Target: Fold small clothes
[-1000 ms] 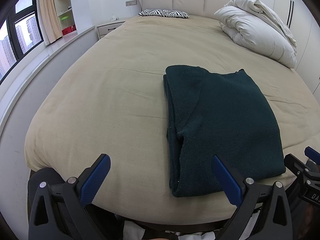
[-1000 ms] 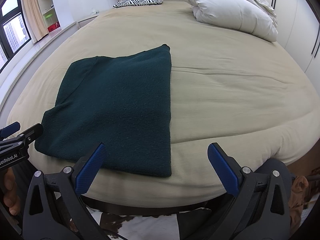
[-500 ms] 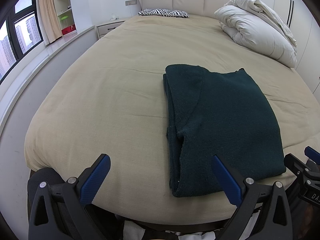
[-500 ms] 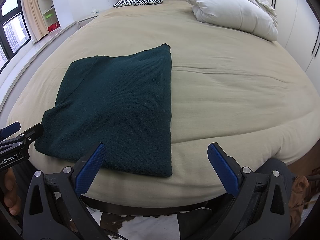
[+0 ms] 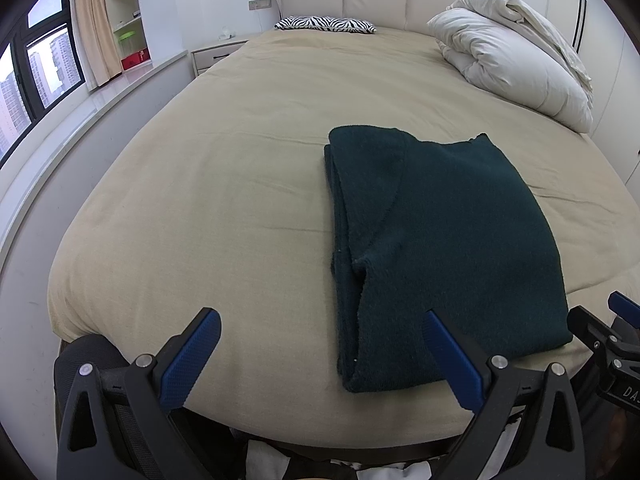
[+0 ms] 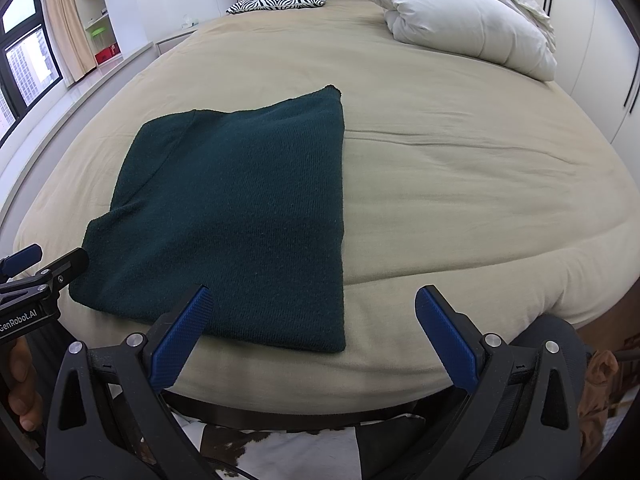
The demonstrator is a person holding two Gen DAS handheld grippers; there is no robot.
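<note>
A dark green knitted garment (image 5: 440, 240) lies folded flat into a rectangle near the front edge of the beige bed (image 5: 224, 184). It also shows in the right wrist view (image 6: 240, 216). My left gripper (image 5: 320, 356) is open and empty, held off the bed's front edge, just left of the garment's near corner. My right gripper (image 6: 312, 332) is open and empty, held off the bed's front edge at the garment's near right corner. Each gripper shows at the edge of the other's view.
A rolled white duvet (image 5: 512, 56) lies at the far right of the bed. A zebra-print pillow (image 5: 326, 24) lies by the headboard. A nightstand (image 5: 216, 54) and a window ledge (image 5: 80, 112) stand to the left. A wardrobe (image 6: 600, 40) stands to the right.
</note>
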